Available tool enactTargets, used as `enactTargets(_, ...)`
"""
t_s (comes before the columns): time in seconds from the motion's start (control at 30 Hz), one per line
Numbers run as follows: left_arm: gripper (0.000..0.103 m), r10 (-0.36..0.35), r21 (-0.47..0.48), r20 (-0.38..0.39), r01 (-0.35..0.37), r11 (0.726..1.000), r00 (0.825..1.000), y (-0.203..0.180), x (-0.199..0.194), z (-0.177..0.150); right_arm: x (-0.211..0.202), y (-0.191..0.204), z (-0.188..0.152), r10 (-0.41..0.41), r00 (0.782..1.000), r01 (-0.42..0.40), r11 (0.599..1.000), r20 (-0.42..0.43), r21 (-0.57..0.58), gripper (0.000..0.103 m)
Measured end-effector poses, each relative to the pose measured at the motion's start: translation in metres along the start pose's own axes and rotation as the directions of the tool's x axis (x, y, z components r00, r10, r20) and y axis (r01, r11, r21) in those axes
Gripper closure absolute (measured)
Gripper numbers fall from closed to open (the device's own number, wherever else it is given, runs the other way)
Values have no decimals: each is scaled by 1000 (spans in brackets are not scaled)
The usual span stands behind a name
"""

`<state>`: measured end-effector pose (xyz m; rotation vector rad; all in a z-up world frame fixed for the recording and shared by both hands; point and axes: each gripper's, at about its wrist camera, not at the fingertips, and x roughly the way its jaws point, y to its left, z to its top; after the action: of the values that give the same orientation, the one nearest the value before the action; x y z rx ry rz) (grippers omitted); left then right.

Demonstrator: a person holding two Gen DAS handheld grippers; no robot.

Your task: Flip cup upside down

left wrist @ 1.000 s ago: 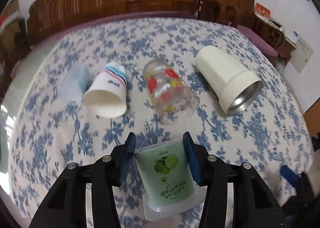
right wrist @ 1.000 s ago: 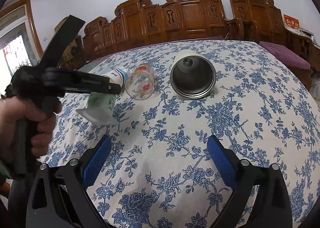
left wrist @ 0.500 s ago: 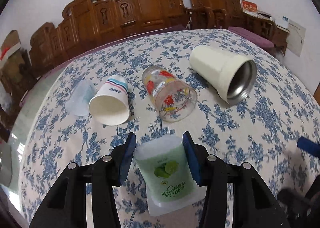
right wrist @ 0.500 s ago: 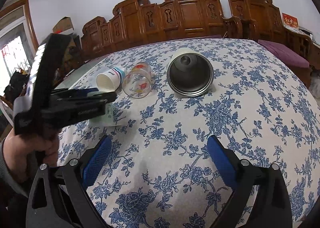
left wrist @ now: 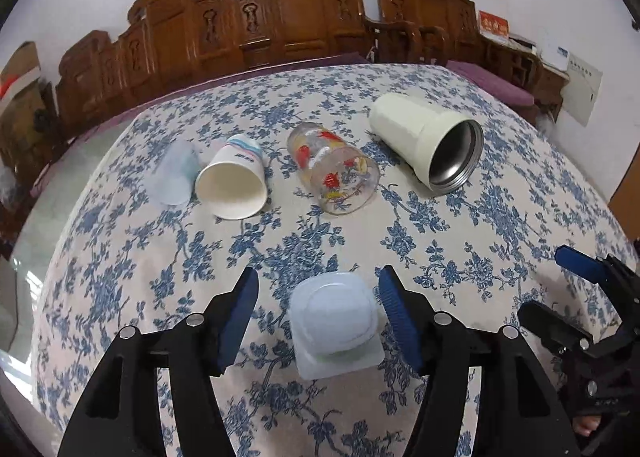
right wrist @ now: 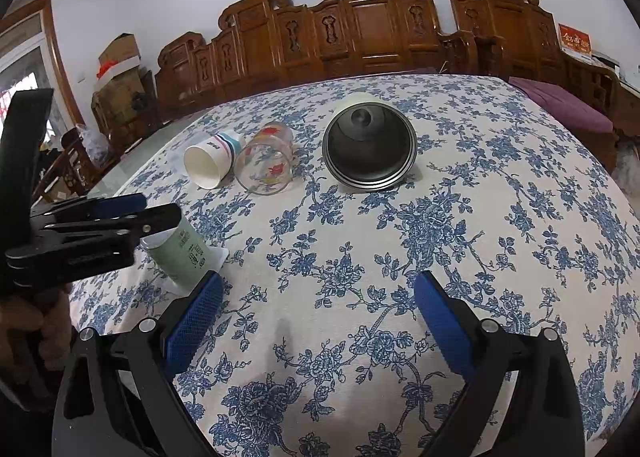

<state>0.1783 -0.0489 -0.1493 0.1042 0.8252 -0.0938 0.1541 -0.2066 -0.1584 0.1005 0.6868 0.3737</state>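
A green yogurt cup point(left wrist: 334, 323) stands upside down on the floral tablecloth, its wide rim on the cloth and its pale base up. My left gripper point(left wrist: 318, 307) is open, its blue pads a little apart from the cup on either side. In the right wrist view the same cup point(right wrist: 184, 253) stands at the left beside the left gripper point(right wrist: 132, 213). My right gripper point(right wrist: 316, 309) is open and empty over bare cloth.
Lying on their sides further back are a clear plastic cup point(left wrist: 174, 173), a paper cup point(left wrist: 234, 185), a painted glass point(left wrist: 336, 173) and a cream steel tumbler point(left wrist: 432, 143). Carved wooden chairs point(left wrist: 280, 17) stand behind the table. The right gripper point(left wrist: 592, 321) shows at the right edge.
The left gripper lowered the green cup onto the cloth base-up and opened, letting it go. The right gripper stayed open and nearly still.
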Motion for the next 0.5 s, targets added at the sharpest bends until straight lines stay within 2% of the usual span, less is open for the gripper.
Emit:
enactTargets(0.07,36,-8,-21,4,8,1000,1000,6,-6,-1,-6,0,4,-4,1000,4,1000,13,5,6)
enactTargets(0.3,8,1,-85,40,2,996,999,28,-40,-5,-39,12,22,-23,998,23,1000,56,-2,6)
enactTargets(0.5,8,10,-115,64,-3,993,998,42,-71,-5,-62,28,27,-44,996,45,999,72,-11,2)
